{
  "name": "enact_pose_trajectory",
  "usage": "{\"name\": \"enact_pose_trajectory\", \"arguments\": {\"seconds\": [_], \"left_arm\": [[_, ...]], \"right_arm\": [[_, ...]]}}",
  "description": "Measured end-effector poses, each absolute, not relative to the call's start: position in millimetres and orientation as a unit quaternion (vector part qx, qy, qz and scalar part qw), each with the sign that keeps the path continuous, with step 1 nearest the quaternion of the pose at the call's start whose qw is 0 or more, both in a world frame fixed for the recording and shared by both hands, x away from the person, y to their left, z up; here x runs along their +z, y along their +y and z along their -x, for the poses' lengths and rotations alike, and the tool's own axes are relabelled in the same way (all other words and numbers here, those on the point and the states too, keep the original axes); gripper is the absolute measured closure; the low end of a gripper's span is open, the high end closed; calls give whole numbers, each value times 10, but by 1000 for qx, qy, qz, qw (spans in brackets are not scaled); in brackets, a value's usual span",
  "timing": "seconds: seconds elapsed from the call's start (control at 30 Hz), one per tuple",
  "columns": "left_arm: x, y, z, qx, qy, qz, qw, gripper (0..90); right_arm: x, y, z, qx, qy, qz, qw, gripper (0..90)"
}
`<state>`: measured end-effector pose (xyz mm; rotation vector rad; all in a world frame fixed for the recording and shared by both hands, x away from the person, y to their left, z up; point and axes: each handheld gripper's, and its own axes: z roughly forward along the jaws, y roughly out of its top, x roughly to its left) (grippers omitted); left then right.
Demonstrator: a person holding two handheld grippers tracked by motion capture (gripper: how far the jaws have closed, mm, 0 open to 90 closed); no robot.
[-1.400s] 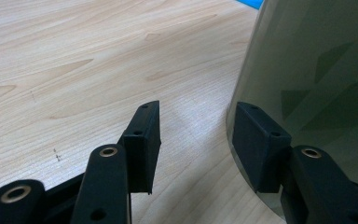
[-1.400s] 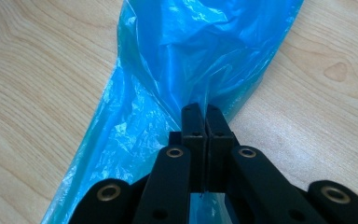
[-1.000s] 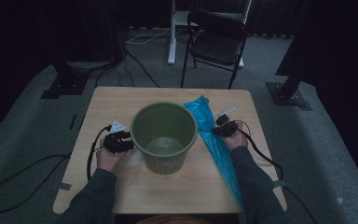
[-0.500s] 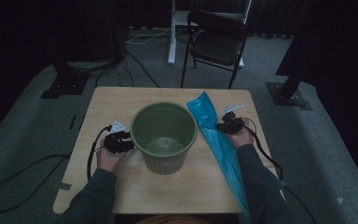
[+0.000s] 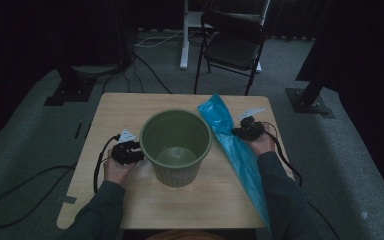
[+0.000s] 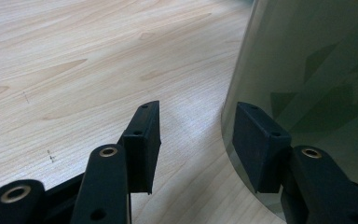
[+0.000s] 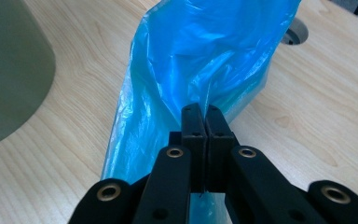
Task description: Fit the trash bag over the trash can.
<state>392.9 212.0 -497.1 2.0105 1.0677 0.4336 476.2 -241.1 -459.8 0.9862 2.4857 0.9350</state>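
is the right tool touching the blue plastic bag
Touching. The right gripper view shows the right tool with its jaws pressed together on a fold of the thin blue plastic bag, pinching the film between them.

Dim studio: curtains, stands (image 5: pixel 70 90), folding chair (image 5: pixel 232 47).

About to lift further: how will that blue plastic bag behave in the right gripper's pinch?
Blue bag looks thin and crinkled, so probably floppy and light. Its sheen suggests it could slip from the shut right gripper. Its long tail may drag across the table.
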Motion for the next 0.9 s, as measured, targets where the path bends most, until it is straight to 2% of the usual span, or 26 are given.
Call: {"name": "enact_pose_trajectory", "arguments": {"seconds": [0.9], "left_arm": [[-4976,2109,-3924,161,413,-797,410,519]], "right_arm": [[-4030,-2523,-4619,369,873,-272,167,893]]}}
